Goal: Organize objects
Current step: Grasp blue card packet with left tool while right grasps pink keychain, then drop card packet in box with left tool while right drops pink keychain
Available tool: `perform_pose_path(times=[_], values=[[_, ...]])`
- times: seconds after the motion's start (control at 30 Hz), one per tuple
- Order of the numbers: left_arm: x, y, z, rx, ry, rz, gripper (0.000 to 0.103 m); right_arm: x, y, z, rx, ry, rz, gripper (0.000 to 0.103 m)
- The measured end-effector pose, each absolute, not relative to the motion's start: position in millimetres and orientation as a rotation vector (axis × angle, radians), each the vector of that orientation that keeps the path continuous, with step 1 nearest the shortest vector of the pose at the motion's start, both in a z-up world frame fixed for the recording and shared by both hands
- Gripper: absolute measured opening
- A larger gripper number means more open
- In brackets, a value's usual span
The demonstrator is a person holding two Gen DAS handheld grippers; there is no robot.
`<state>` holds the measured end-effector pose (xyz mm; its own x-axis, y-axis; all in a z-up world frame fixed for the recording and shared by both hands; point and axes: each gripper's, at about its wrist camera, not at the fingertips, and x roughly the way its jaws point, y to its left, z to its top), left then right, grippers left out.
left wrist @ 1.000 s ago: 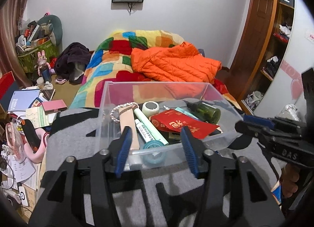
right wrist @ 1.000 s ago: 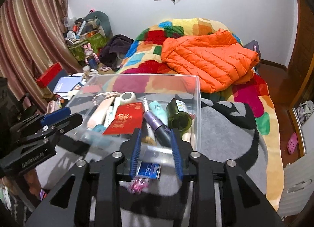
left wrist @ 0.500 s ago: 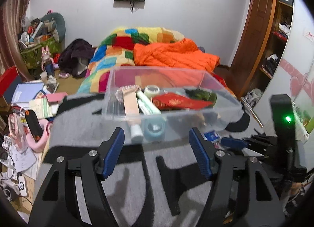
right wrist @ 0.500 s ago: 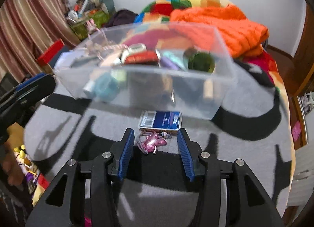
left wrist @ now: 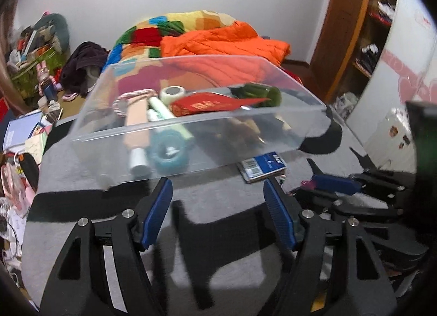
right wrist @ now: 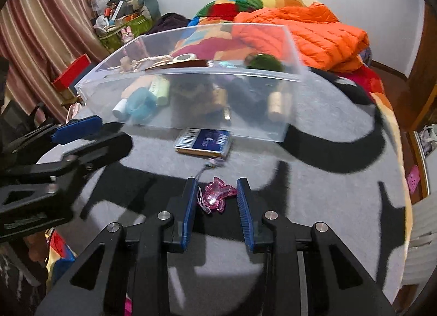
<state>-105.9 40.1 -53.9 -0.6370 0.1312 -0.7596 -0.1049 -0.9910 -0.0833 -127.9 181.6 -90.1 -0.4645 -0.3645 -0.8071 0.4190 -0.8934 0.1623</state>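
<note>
Left claw [left wrist: 218,198] stands wide over bare grey felt-like blanket [left wrist: 218,234], the clear plastic bin [left wrist: 191,135] just ahead. Right claw [right wrist: 217,193] is closing around a glossy pink charm [right wrist: 217,197], pads not yet touching; a blue card box [right wrist: 203,139] lies beyond.

I am in a bedroom of a home: a bed [left wrist: 191,26] with colourful quilt, an orange jacket [right wrist: 306,29], striped curtains [right wrist: 41,31].
</note>
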Motion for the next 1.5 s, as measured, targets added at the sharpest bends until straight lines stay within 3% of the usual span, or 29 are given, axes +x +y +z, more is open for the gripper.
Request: perform_pose_path(times=[0.1,0.67,0.73,0.9,1.23,1.5], values=[[-114.7,56.3,-59.9,-1.298,-0.035,2.695,0.074,-131.2,202.0,-86.2,1.276,0.04,-2.398,0.027],[-157.3,100.1,-89.4,-1.459,0.035,2.66,0.075,-128.8,267.9,-63.1,1.181,-0.124,-2.49,0.027],[-159.0,101.0,-92.5,-1.471,0.031,2.66,0.073,-129.2,266.9,-65.7,1.187,-0.128,-2.477,0.027],[-154.2,93.1,-90.6,-1.437,-0.013,2.691,0.05,-127.2,258.2,-70.0,1.196,-0.127,-2.452,0.027],[-123.6,73.9,-78.6,-1.37,-0.121,2.675,0.049,-126.8,239.2,-43.9,1.11,-0.114,-2.438,0.027],[-93.7,52.1,-32.8,-1.19,-0.175,2.754,0.049,-133.5,215.2,-6.3,0.984,-0.101,-2.44,0.027]])
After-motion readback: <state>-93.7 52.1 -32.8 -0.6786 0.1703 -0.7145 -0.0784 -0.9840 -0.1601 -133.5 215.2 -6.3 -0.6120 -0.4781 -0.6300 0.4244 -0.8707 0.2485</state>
